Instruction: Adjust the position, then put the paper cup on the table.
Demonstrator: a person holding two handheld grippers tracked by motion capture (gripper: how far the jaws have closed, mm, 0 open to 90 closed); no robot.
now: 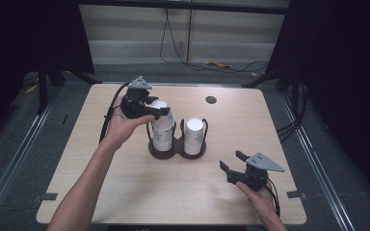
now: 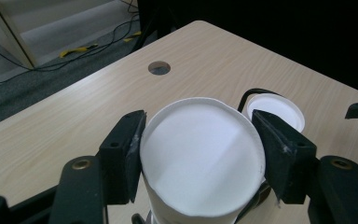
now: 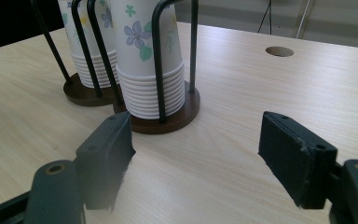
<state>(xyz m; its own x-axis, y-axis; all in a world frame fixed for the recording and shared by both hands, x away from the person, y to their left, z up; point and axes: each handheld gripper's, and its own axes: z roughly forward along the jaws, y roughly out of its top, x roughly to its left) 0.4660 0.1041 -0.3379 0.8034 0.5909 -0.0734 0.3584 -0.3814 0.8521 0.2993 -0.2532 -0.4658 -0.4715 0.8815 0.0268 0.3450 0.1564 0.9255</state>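
1. Two jaws of the left gripper [image 2: 198,161] clench the top paper cup [image 2: 203,161] of the left stack [image 1: 162,129], far left of centre on the table [image 1: 125,192].
2. Two jaws of the right gripper [image 3: 196,158] stand apart, grasping nothing, near right.
3. Two cup stacks sit in one double holder [image 1: 176,151].
4. One table hole [image 2: 159,68] lies beyond.
5. The right gripper view shows the cups' flower print; the left gripper view shows their white bottoms.

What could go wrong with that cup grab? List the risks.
1. The left gripper pinches the top paper cup at its thin rim; it may crumple.
2. The cups are nested, so several may lift together from the left stack.
3. The wire holder isn't steadied; the right gripper stands open, apart.
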